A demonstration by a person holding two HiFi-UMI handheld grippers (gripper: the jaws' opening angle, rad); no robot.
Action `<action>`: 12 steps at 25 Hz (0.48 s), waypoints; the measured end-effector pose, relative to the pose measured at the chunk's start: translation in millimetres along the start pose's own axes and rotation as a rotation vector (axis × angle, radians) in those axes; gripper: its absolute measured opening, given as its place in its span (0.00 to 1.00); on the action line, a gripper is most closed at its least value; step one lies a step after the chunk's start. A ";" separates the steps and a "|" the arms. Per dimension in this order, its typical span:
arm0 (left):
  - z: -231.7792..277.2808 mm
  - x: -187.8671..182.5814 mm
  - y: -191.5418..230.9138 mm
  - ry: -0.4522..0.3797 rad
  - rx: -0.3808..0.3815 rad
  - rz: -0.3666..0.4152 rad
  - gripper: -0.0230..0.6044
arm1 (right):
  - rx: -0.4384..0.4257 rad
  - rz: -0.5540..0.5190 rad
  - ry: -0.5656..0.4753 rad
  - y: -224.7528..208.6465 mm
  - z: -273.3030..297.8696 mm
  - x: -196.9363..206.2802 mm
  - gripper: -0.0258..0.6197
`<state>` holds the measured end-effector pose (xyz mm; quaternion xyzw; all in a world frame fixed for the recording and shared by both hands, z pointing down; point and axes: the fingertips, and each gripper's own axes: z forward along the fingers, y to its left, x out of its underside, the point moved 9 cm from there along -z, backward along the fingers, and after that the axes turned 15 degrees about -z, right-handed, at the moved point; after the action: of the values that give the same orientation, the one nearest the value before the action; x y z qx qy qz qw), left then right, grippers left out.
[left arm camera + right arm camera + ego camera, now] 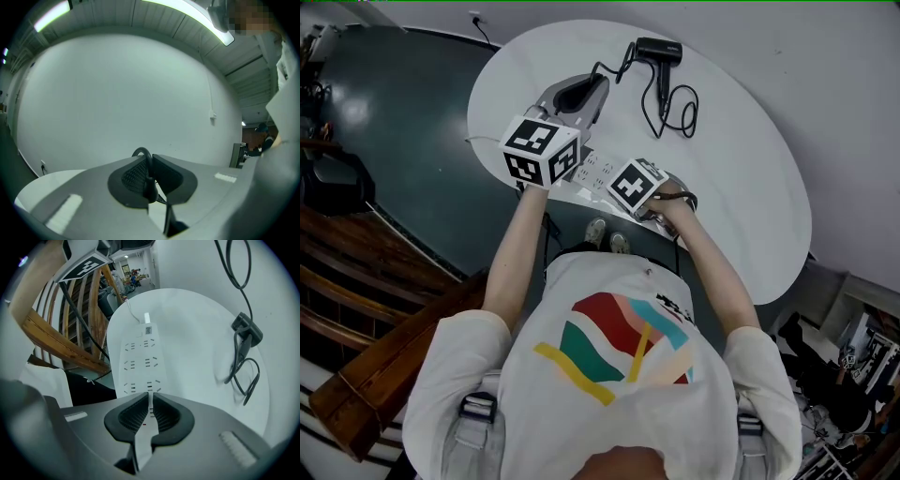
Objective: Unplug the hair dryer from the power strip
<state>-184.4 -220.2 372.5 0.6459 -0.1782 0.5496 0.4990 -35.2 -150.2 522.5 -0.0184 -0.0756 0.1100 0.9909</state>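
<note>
The black hair dryer (657,52) lies at the far side of the white oval table (750,178), its cord (680,108) partly coiled beside it. One run of cord leads to my left gripper (595,84), which is held level above the table. In the left gripper view its pads are shut on the black plug end (149,185), and the cord (140,152) loops up behind. The white power strip (140,357) lies near the table's front edge, and its visible sockets are empty. My right gripper (151,404) points straight down over the strip's near end, with only a thin slit between its pads and nothing in it.
The strip's white lead (133,312) runs off toward the table's far rim. Wooden steps (384,356) and dark floor (394,103) lie left of the table. Cluttered gear (853,375) sits at the lower right. A wall socket (475,17) is behind the table.
</note>
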 end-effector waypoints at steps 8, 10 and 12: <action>-0.9 2.3 7.2 0.014 -0.013 0.010 0.08 | 0.010 0.019 -0.029 1.4 -2.4 2.0 0.11; 1.7 5.0 10.8 0.018 -0.012 0.006 0.08 | 0.022 0.020 -0.033 1.0 -1.8 2.0 0.11; 4.2 8.7 14.2 0.028 -0.016 0.006 0.08 | 0.030 0.023 -0.037 1.5 -1.5 1.8 0.11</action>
<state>-190.3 -227.2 387.0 0.6334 -0.1777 0.5586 0.5051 -33.5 -148.4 521.3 -0.0022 -0.0919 0.1227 0.9882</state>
